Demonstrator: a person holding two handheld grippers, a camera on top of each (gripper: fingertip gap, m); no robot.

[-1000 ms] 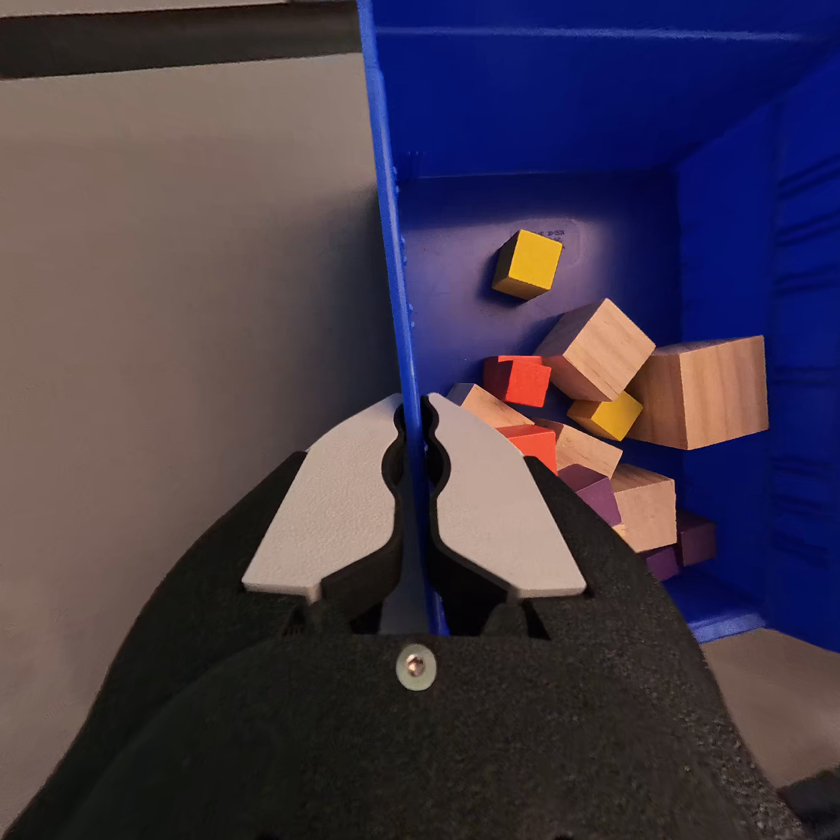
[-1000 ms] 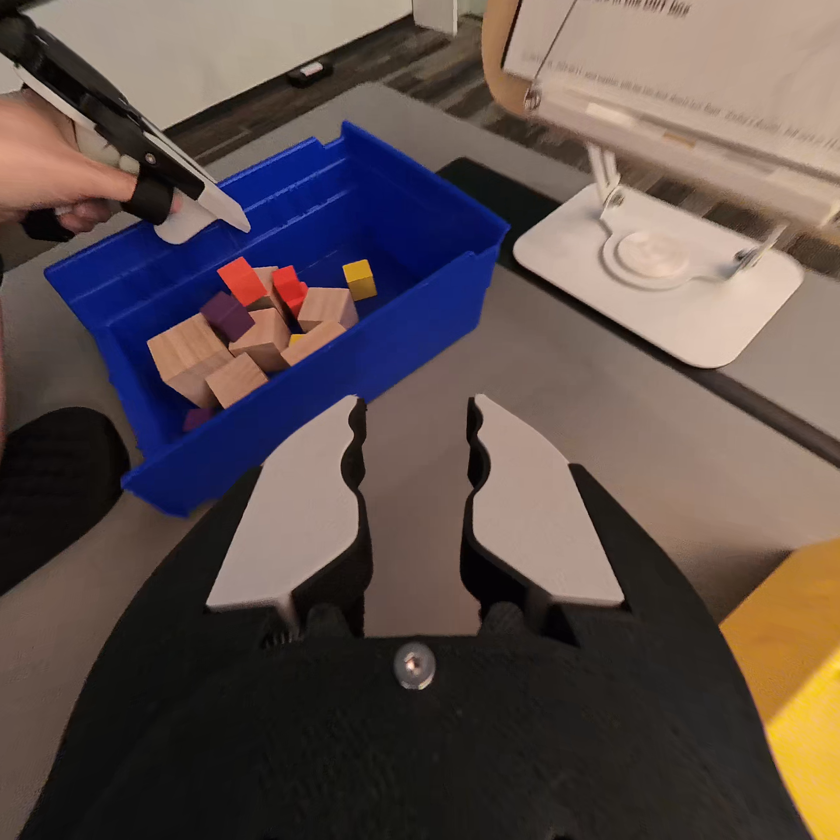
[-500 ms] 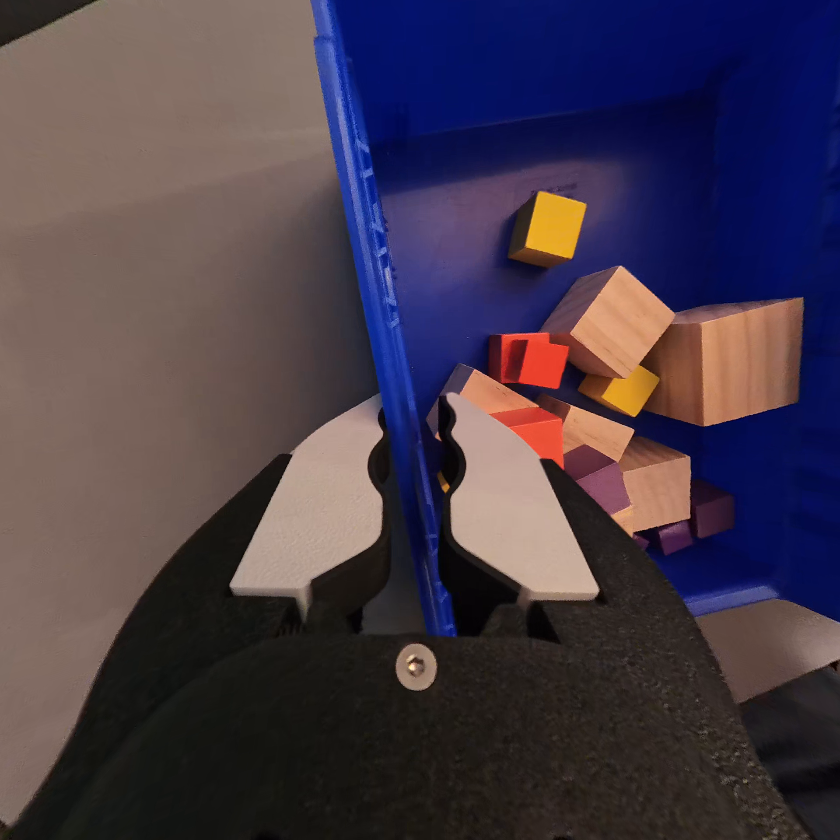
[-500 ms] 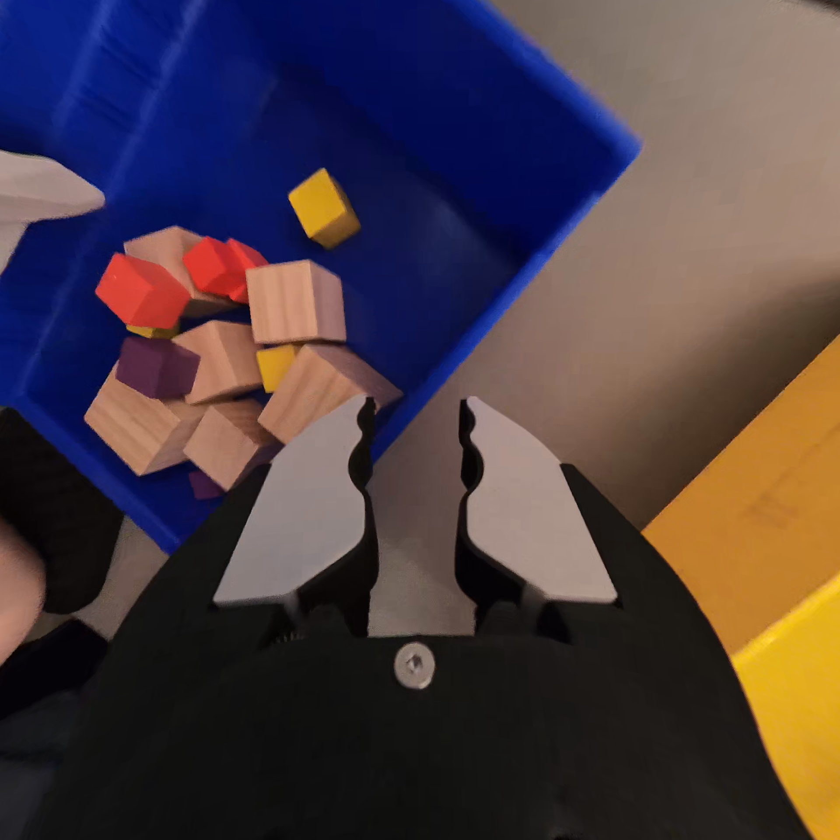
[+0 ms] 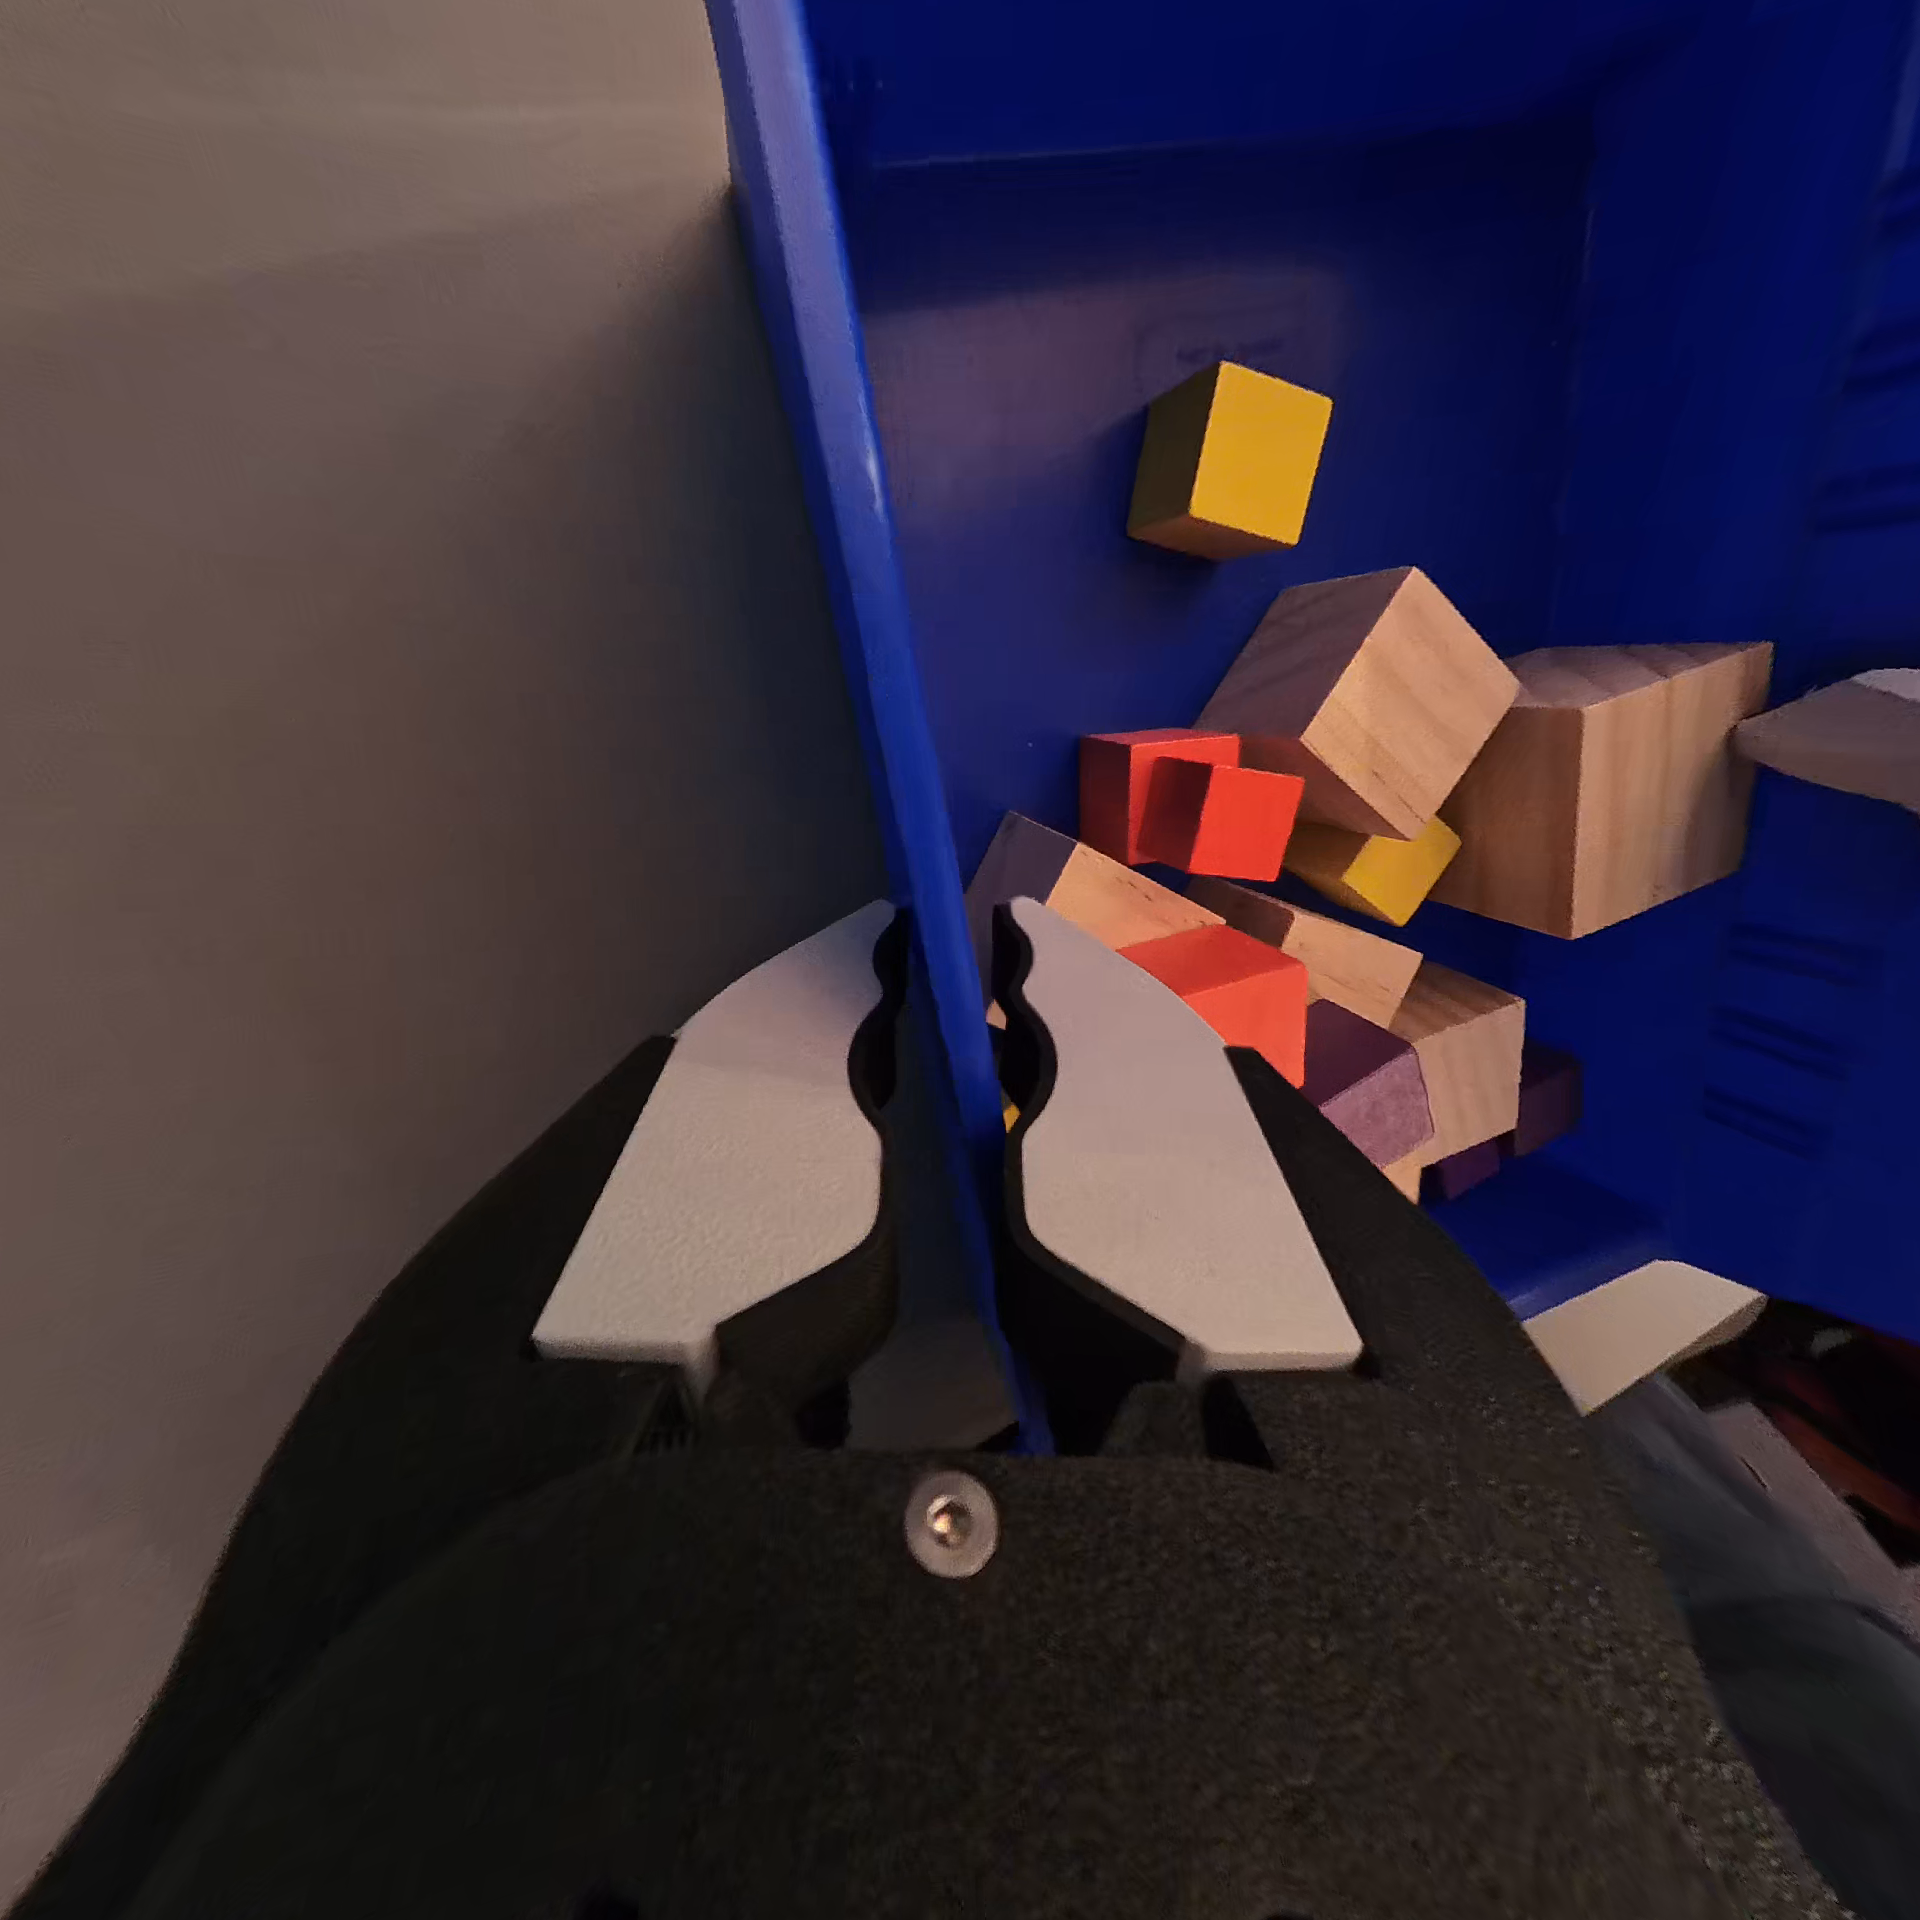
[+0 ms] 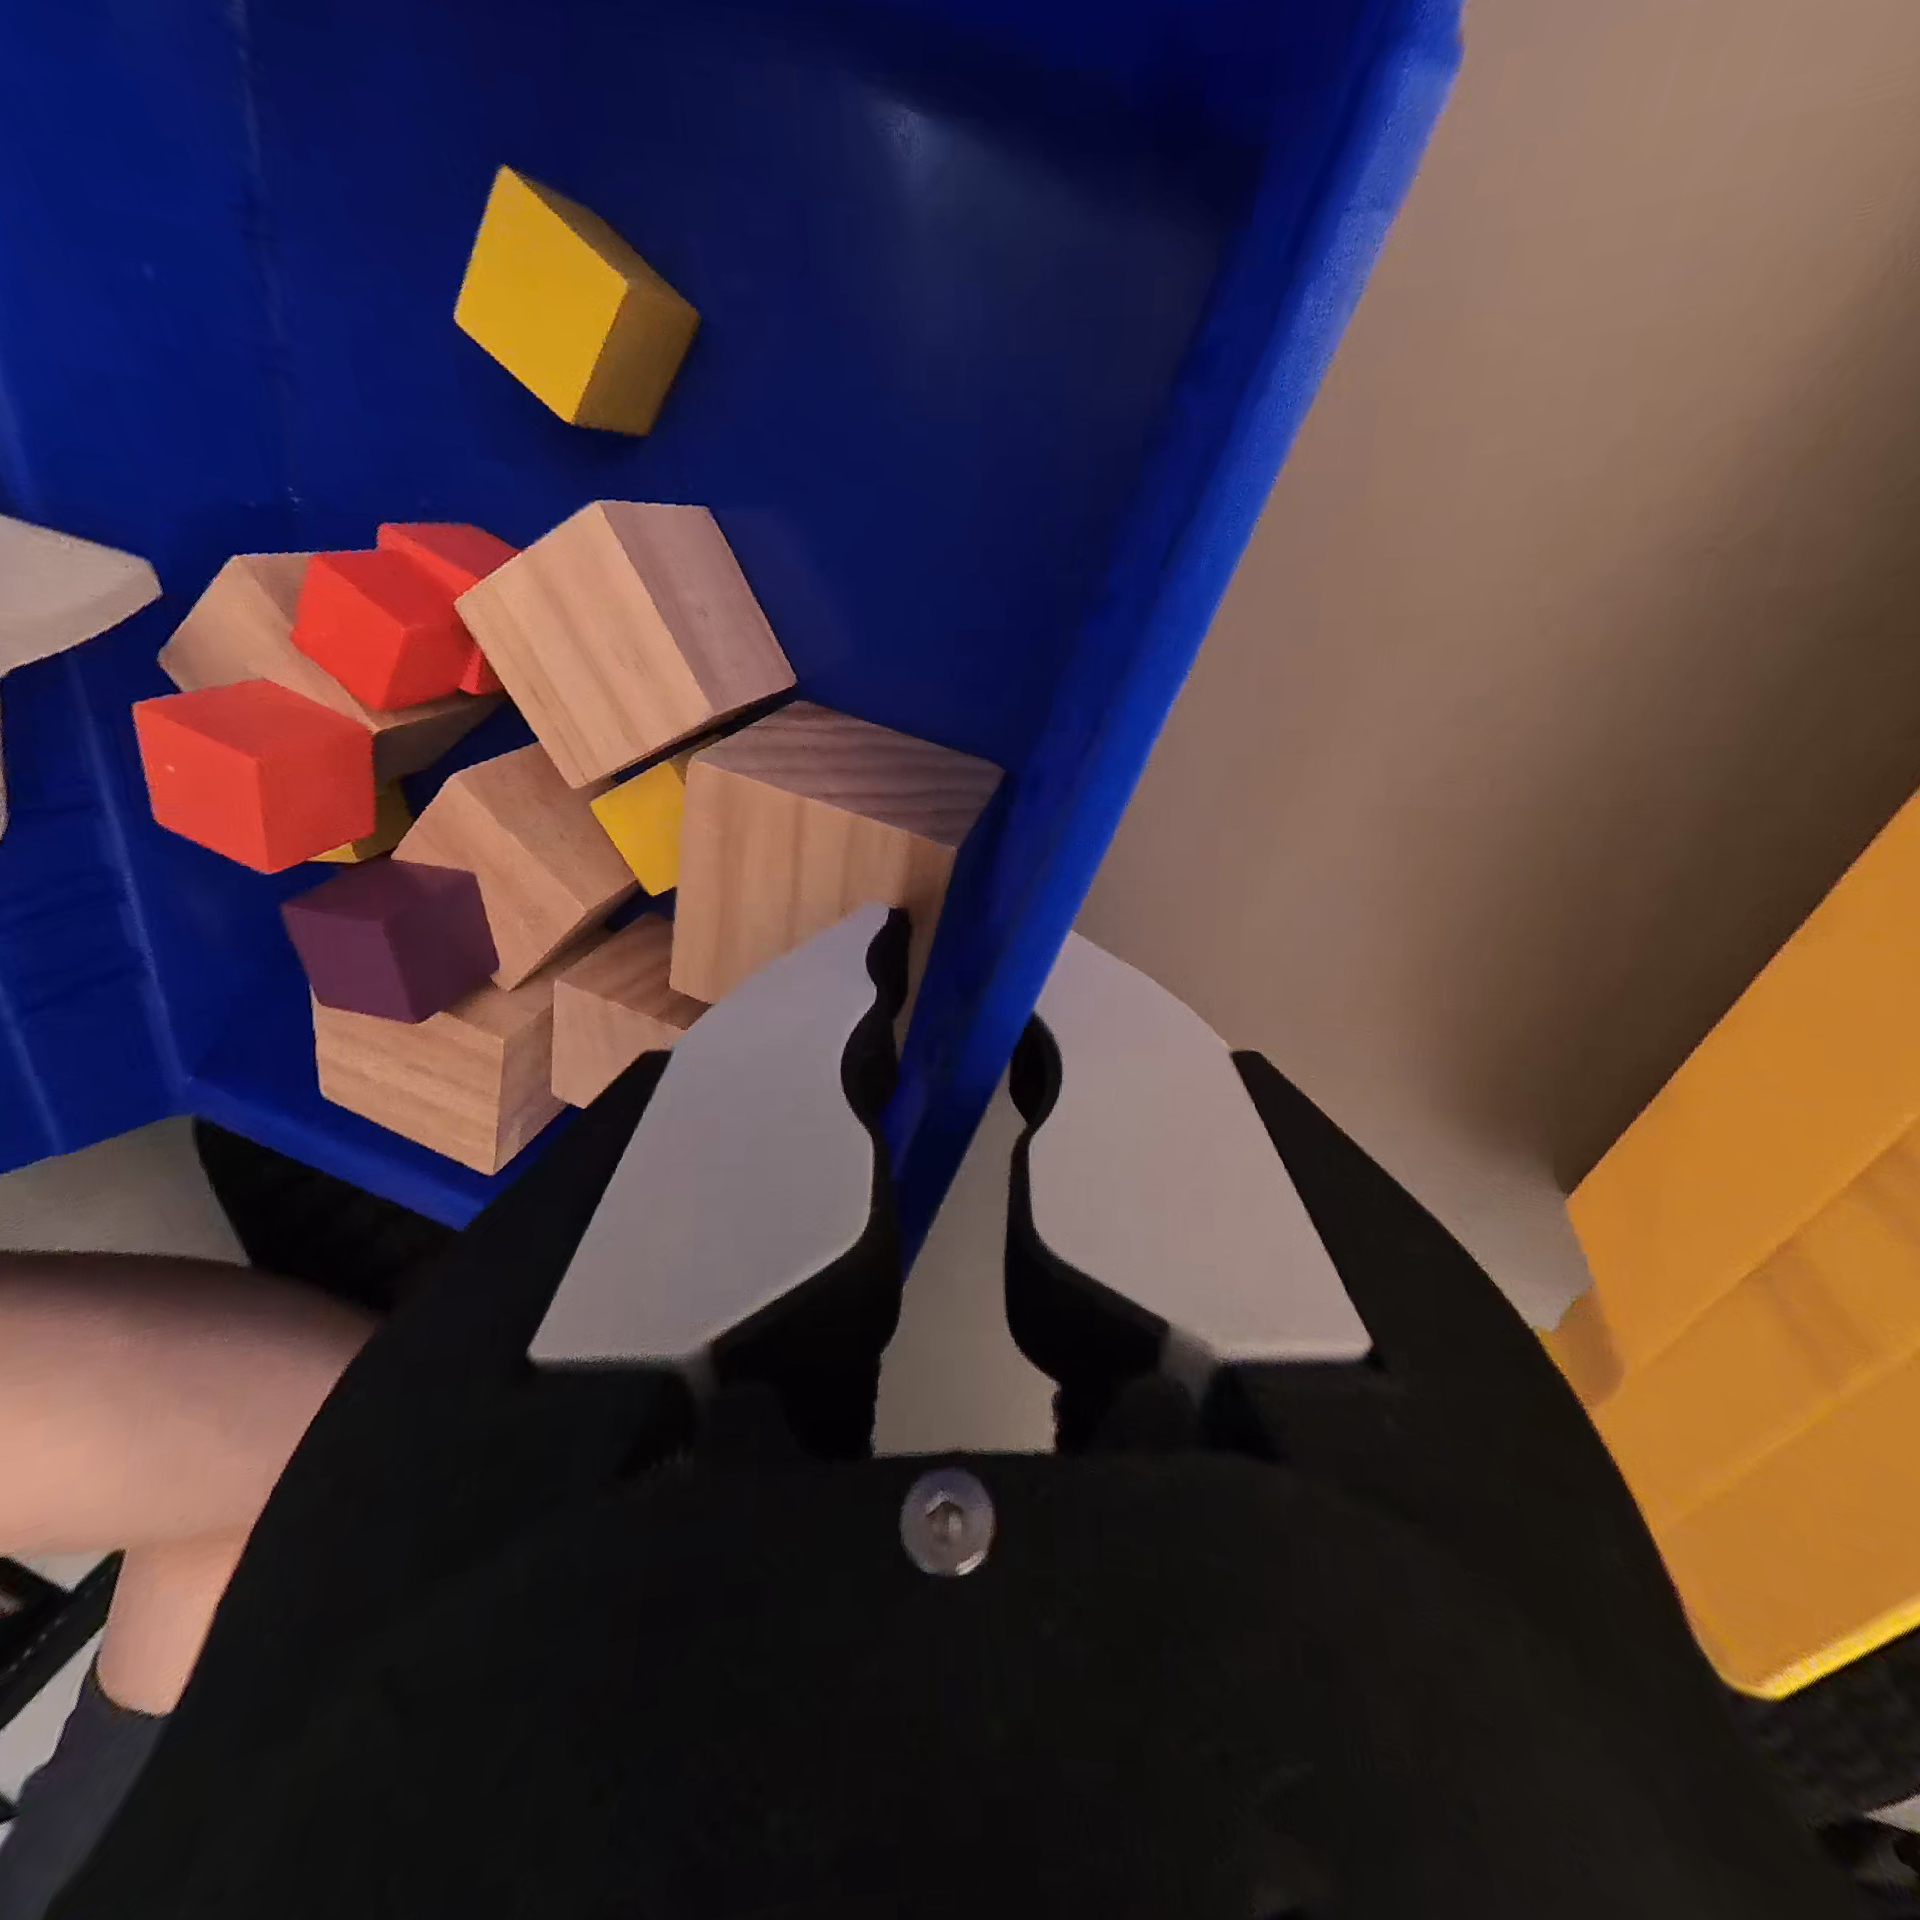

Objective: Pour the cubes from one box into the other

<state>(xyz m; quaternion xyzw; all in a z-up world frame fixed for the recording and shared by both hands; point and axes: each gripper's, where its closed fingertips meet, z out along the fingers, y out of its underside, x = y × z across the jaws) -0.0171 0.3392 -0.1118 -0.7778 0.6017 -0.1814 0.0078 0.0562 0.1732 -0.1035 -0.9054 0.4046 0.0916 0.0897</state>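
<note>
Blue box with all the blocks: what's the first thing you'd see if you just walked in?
The bright blue box fills both views, with a jumble of wooden, red, purple and yellow cubes piled inside and one yellow cube sitting alone. The left gripper and right gripper each straddle a side wall. A yellow box waits to the right.

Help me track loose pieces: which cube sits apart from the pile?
The yellow cube lying alone on the blue box floor; the others cluster together.
</note>
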